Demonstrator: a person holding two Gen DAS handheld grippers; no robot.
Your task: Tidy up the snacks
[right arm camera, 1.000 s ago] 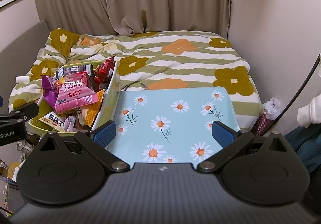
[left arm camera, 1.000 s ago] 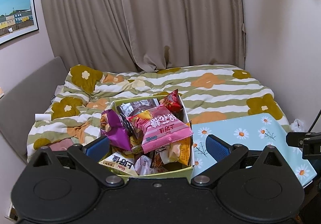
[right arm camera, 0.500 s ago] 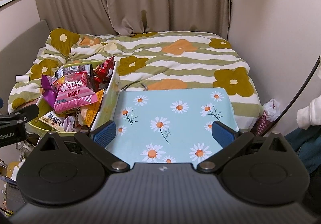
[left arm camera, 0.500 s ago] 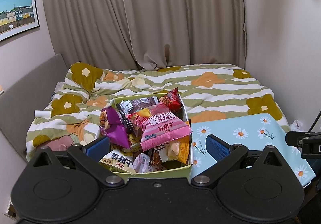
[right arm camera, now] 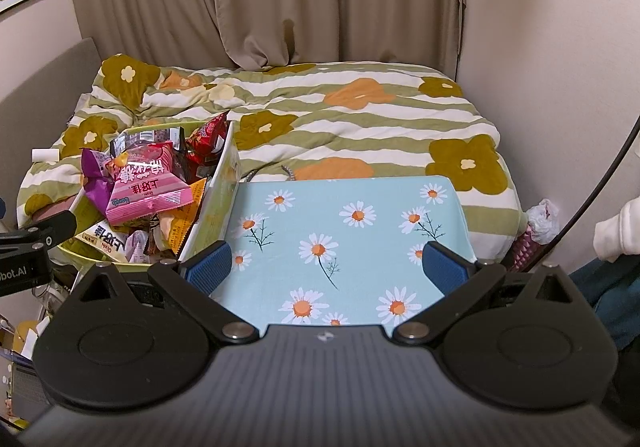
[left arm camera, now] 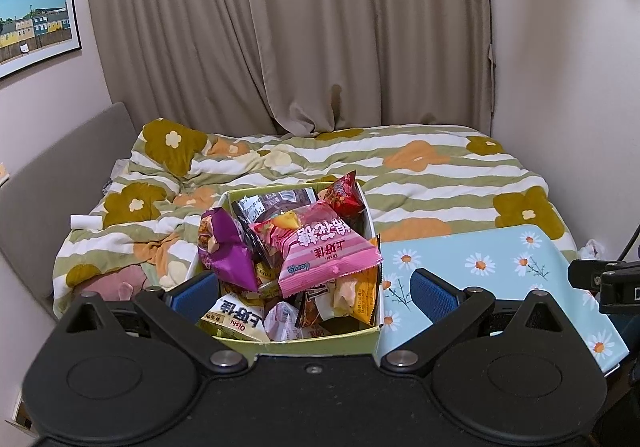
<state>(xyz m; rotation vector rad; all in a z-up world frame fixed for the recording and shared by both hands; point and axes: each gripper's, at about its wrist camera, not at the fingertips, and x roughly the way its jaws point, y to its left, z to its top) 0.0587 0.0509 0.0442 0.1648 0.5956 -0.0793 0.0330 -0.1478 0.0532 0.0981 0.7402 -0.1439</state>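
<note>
A green cardboard box [left arm camera: 320,341] sits on the bed, piled with snack packets: a pink bag [left arm camera: 326,251] on top, a purple bag [left arm camera: 226,253], a red bag [left arm camera: 344,195] at the back and a white bag [left arm camera: 236,317] in front. The box also shows in the right wrist view [right arm camera: 216,199] at the left. My left gripper [left arm camera: 314,293] is open and empty, hovering just in front of the box. My right gripper [right arm camera: 326,269] is open and empty above a light blue daisy-print board [right arm camera: 348,231] to the right of the box.
The bed has a green-striped flowered duvet [left arm camera: 420,167]. A grey headboard [left arm camera: 52,175] runs along the left, curtains [left arm camera: 320,27] hang behind, a wall stands at the right. A small white roll [left arm camera: 86,222] lies on the duvet. A plastic bag [right arm camera: 540,219] sits at the bed's right side.
Both grippers have lifted and drawn back slightly, so the box and board sit a bit lower in view. Nothing was grasped.
</note>
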